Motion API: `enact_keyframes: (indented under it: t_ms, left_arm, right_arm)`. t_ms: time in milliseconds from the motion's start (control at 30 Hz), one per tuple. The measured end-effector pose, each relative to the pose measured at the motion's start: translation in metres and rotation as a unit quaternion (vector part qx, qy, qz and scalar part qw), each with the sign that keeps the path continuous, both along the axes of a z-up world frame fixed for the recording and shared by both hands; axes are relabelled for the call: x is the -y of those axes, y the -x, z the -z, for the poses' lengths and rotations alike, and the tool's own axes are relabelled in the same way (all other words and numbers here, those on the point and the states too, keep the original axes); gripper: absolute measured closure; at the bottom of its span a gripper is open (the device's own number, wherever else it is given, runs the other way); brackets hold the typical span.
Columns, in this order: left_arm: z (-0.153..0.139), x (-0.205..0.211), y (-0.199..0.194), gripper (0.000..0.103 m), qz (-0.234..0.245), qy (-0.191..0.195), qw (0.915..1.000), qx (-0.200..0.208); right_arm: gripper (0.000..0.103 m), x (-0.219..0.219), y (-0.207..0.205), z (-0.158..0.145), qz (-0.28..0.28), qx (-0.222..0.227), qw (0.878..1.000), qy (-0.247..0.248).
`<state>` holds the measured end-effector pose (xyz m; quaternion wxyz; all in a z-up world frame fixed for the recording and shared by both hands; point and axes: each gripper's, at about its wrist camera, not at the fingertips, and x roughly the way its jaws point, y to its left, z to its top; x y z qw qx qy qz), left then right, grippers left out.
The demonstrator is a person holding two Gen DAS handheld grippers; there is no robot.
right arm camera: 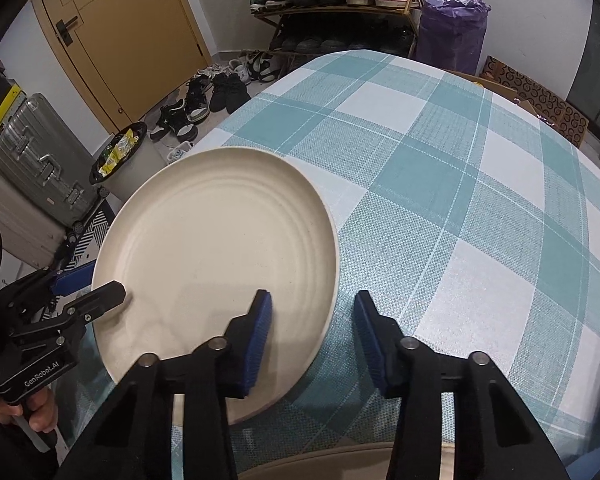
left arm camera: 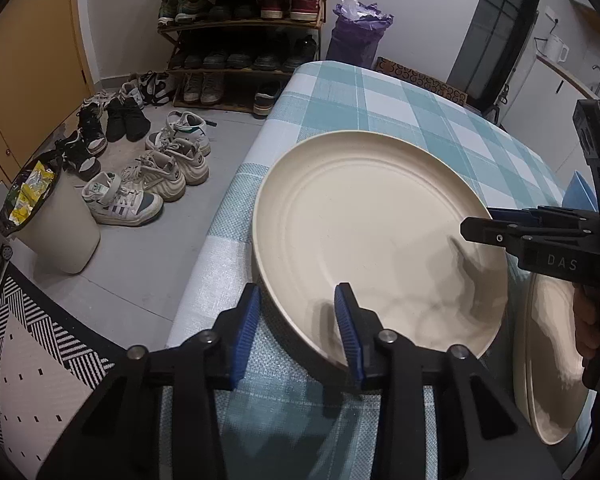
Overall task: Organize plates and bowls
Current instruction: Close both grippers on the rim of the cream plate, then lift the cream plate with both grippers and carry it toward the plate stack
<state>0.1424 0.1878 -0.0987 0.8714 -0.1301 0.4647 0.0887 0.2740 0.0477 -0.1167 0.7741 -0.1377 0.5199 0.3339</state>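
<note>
A large cream plate [left arm camera: 364, 232] lies on the teal-checked tablecloth [right arm camera: 460, 200], near the table's left edge. My left gripper [left arm camera: 296, 300] straddles its near rim: one blue pad sits outside the edge and the other over the plate's inside, with gaps showing. My right gripper [right arm camera: 312, 300] straddles the opposite rim the same way, one pad over the plate and one over the cloth. Each gripper also shows in the other's view, the right gripper [left arm camera: 480, 220] and the left gripper [right arm camera: 88, 288], both at the plate's edge. A second cream plate [left arm camera: 548, 360] lies partly under the first.
The table edge [left arm camera: 220, 240] drops to a floor with several shoes [left arm camera: 156, 184], a shoe rack [left arm camera: 240, 40] and a lined bin [left arm camera: 56, 224]. A silver suitcase [right arm camera: 40, 160] stands by a door. A blue object [left arm camera: 580, 194] lies on the table behind the right gripper.
</note>
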Motion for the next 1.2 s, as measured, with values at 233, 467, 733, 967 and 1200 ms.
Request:
enact_keyframes:
  t_ms: [233, 467, 733, 967, 1200]
  left_arm:
    - [0.0011, 0.0006, 0.0008, 0.076, 0.002, 0.0, 1.0, 0.0]
    - [0.0017, -0.0008, 0.0015, 0.082, 0.0, -0.003, 1.0, -0.002]
    - [0.0015, 0.0004, 0.0022, 0.082, 0.003, -0.007, 1.0, 0.0]
    - [0.0007, 0.0003, 0.0025, 0.082, 0.002, -0.008, 1.0, 0.0]
    - [-0.0016, 0.0015, 0.0022, 0.082, 0.002, -0.012, 0.9999, 0.002]
  right_arm:
    - [0.075, 0.0009, 0.0004, -0.0001, -0.003, 0.003, 1.0, 0.002]
    - [0.084, -0.0009, 0.0008, 0.0019, -0.006, 0.008, 1.0, 0.007]
    - [0.085, -0.0014, 0.0042, 0.0019, -0.006, 0.019, 1.0, 0.015]
    - [0.085, 0.0002, 0.0043, -0.0001, -0.008, 0.022, 1.0, 0.016]
    - [0.085, -0.0007, 0.0059, -0.0005, -0.008, 0.024, 1.0, 0.016]
